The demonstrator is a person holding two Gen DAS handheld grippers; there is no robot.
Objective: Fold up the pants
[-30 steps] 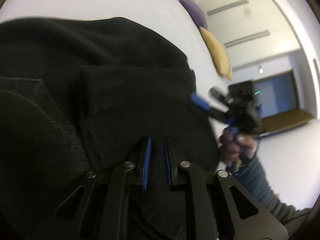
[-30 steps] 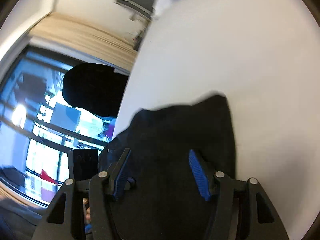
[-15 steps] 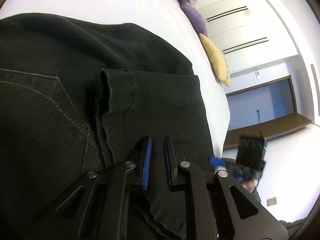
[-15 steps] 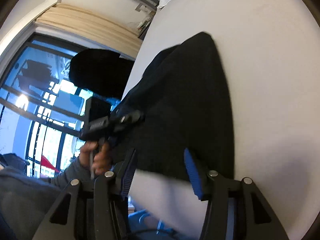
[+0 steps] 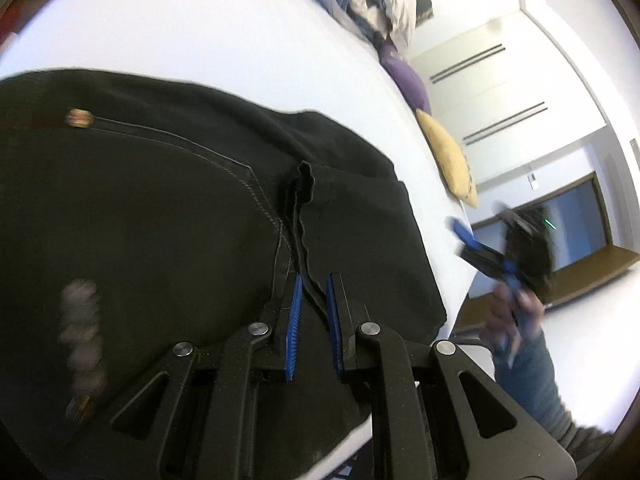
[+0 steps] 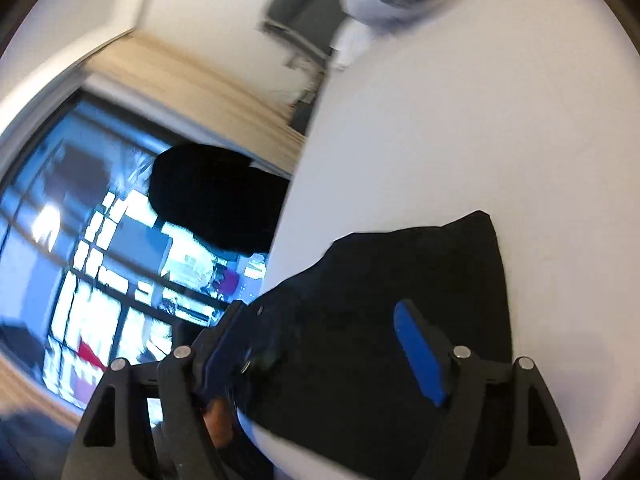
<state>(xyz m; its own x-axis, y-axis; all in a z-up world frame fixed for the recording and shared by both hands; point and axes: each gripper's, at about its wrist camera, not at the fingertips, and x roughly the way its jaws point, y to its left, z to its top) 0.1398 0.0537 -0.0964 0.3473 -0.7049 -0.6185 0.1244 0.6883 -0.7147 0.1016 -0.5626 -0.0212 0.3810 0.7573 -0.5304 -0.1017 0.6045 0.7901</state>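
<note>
Both tongs are seen over folded black denim pants (image 5: 168, 220) spread on a white bed sheet (image 5: 208, 36). A rumpled fabric edge is pinched between the left gripper (image 5: 311, 312) jaws at lower centre of its frame. Right gripper (image 6: 324, 344) jaws are held wide apart, empty, above the pants' corner at lower centre.

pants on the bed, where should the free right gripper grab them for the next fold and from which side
Probably the corner of the black pants farthest from the right gripper, approached from the bare white bed beside it. That corner lies flat and exposed. The left gripper sits nearly closed around the cuff ridge at the near edge.
</note>
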